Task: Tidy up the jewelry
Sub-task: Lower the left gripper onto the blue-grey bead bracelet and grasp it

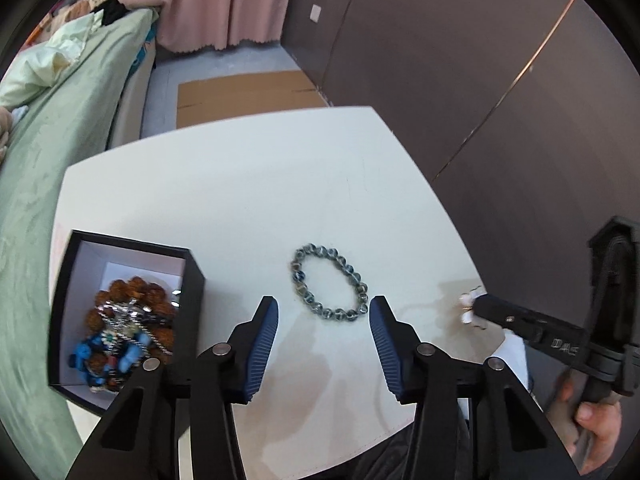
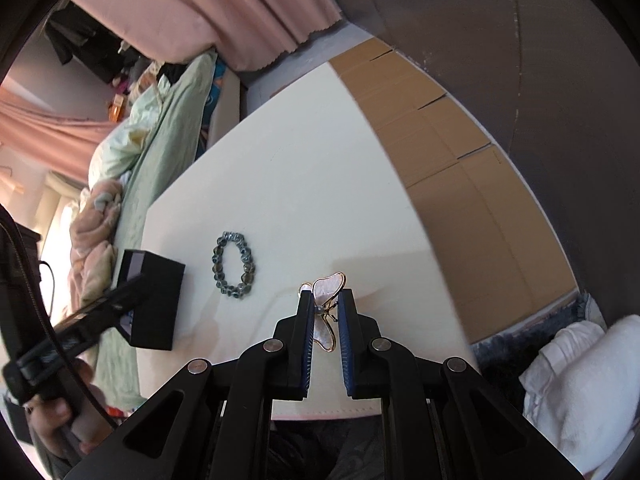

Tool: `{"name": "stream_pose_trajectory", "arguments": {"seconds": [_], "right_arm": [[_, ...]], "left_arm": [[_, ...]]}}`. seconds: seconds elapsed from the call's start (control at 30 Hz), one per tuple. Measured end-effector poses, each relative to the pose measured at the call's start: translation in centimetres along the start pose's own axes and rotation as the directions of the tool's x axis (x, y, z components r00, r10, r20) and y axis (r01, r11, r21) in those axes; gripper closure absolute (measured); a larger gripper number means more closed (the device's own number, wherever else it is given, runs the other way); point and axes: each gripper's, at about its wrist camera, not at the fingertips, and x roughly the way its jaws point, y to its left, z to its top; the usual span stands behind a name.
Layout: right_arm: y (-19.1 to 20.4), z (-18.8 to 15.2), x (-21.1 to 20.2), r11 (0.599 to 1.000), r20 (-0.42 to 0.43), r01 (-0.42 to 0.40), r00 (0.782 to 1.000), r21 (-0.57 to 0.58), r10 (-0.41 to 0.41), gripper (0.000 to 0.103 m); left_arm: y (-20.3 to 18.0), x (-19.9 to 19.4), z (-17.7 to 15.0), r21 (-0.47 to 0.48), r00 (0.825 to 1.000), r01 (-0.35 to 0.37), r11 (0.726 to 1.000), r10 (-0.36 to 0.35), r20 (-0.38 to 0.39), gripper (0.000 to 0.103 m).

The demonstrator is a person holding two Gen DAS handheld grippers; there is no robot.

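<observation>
Clearly dividing labour: right gripper point(image 2: 326, 310) fingers clamped on butterfly clip point(image 2: 326, 300) above bench point(image 2: 300, 168), bound for box point(image 1: 120, 312), left gripper point(image 1: 324, 336) fingers apart, empty, framing bracelet point(image 1: 328, 282) lying flat.

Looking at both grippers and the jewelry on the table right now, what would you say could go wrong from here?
1. The right gripper pinches the thin butterfly clip near its edge; it might twist or slip out.
2. The black box already holds a tangled pile, so another piece may snag.
3. The left gripper, open beside the beaded bracelet, might push it away rather than grasp it.
</observation>
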Motion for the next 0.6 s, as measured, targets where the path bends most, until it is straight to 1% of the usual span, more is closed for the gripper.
{"name": "stream_pose_trajectory", "arguments": {"seconds": [0.13,0.33,0.5,0.6], "right_arm": [[-0.6,-0.4,-0.8,1.0,0.02,0.003,1.0,0.011,-0.003,0.09],[-1.3,-0.9,-1.8,0.999,0.047,-0.001,0.999,0.036,0.0,0.09],[-1.5,-1.5,-1.9,0.999,0.053,-0.014,0.999,0.049,0.012,0.09],[-1.5,-1.6,-1.9,0.999,0.052,-0.015,0.999,0.046,0.012,0.09]], "left_arm": [[-0.3,1.5,-0.1,-0.008,0.999,-0.031,0.999,0.03,-0.026,0.058],[-0.7,4.0,-0.3,0.009,0.994,-0.089,0.996,0.09,-0.057,0.058],[-0.8,6.1,-0.6,0.003,0.986,-0.14,0.99,0.139,-0.088,0.058],[-0.9,6.2,-0.5,0.004,0.985,-0.156,0.988,0.156,-0.071,0.058]]}}
